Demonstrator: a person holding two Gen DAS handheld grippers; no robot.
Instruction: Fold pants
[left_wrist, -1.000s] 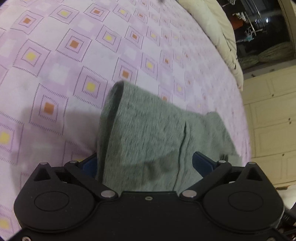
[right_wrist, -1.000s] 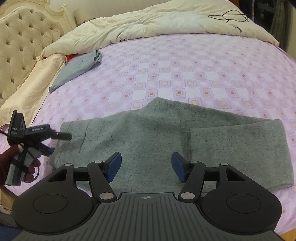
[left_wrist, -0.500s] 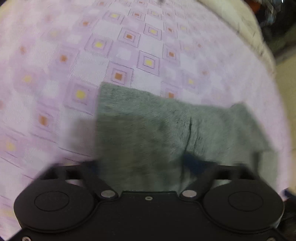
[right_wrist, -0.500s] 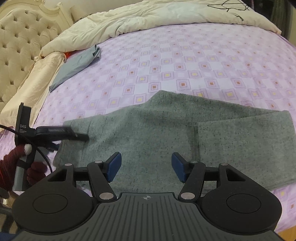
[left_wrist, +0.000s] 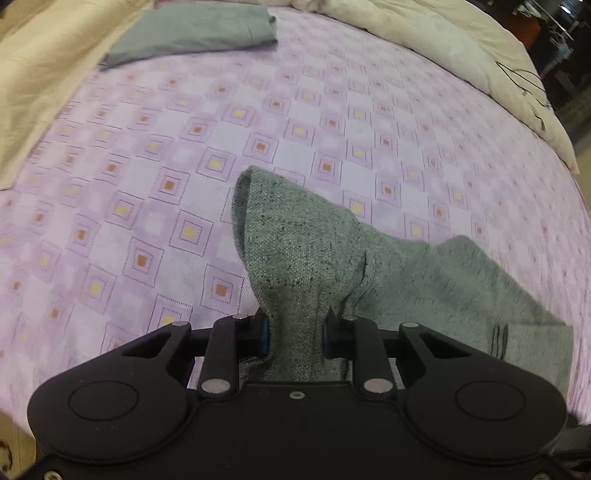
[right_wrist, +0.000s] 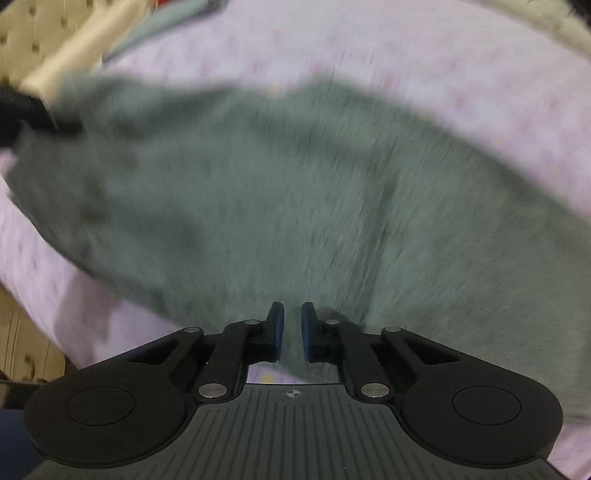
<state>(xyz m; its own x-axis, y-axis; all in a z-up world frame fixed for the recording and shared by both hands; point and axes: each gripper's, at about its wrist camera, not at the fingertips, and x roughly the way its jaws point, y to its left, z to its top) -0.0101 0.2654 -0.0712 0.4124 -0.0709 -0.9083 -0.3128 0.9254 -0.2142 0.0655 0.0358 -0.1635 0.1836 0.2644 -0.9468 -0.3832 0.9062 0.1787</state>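
Observation:
Grey speckled pants (left_wrist: 306, 254) lie on the purple patterned bedspread (left_wrist: 147, 177). My left gripper (left_wrist: 295, 332) is shut on one end of the pants and holds it bunched and lifted off the bed. In the blurred right wrist view the pants (right_wrist: 295, 192) fill the middle. My right gripper (right_wrist: 291, 325) has its blue pads (right_wrist: 277, 325) nearly together on the near edge of the pants. The left gripper (right_wrist: 33, 114) shows dark at the far left on the pants' end.
A folded grey garment (left_wrist: 192, 33) lies at the far end of the bed beside a cream pillow (left_wrist: 37, 74). A cream duvet (left_wrist: 461, 51) is bunched along the far right edge. The bed edge drops off at the lower left (right_wrist: 33, 343).
Both grippers have gone from open to closed on the pants. The left one has lifted its end of the cloth. The right one has dropped down to the near edge.

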